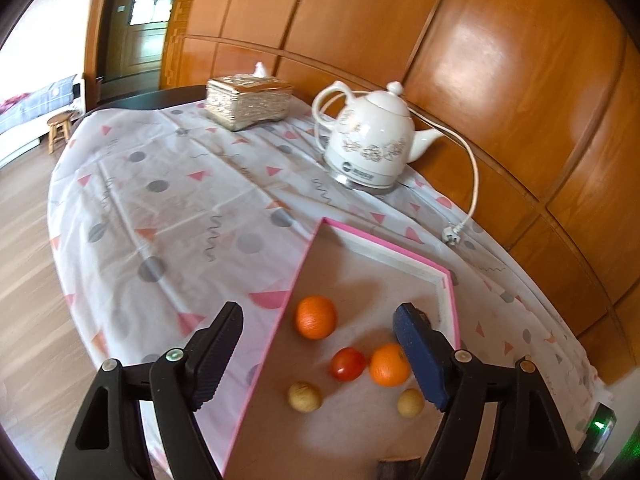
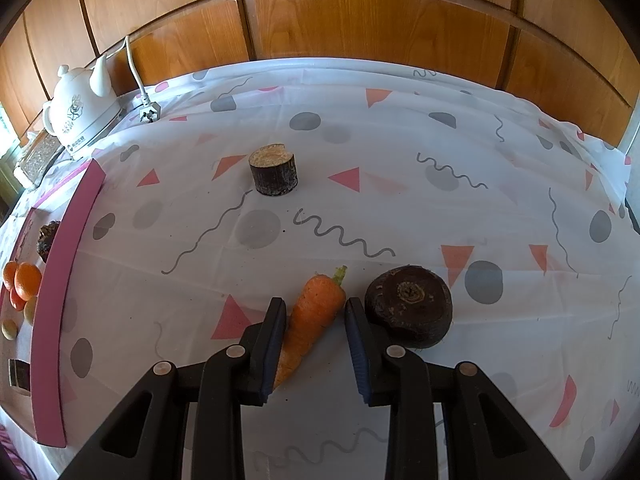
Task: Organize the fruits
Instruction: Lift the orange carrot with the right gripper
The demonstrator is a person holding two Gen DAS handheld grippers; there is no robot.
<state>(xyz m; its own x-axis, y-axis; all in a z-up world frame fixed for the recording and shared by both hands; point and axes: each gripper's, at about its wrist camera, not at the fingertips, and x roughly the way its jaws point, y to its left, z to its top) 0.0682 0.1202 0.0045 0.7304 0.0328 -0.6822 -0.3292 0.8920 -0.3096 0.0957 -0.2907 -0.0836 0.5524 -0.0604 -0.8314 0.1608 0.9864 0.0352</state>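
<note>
Left wrist view: I held the left gripper (image 1: 318, 350) spread wide above the pink-edged tray (image 1: 450, 292), nothing between its pads. Below it lay two oranges (image 1: 316, 317) (image 1: 389, 364), a red tomato (image 1: 347, 364) and two small pale fruits (image 1: 305, 397) (image 1: 410, 402), all resting loose on the tray floor.

Right wrist view: the right gripper (image 2: 316, 344) stood low over the patterned tablecloth (image 2: 400, 120), its jaws set narrowly on either side of a carrot (image 2: 314, 316). The carrot's long axis ran diagonally, leafy crown up and away to the right, tip pointing back under the left-hand pad. That pad appeared to touch the carrot's flank, and a gap showed at the other pad; from this angle I could not tell for certain whether the grip was firm.

A dark round root (image 2: 409, 306) sat just beside the right-hand pad, seemingly touching it. A dark cut stump-like piece (image 2: 274, 169) stood well apart, farther up the cloth.

The tray lay far to the left of the carrot. The carrot was the right hand's to move, in my judgement, and the carry would run leftward across the cloth.
</note>
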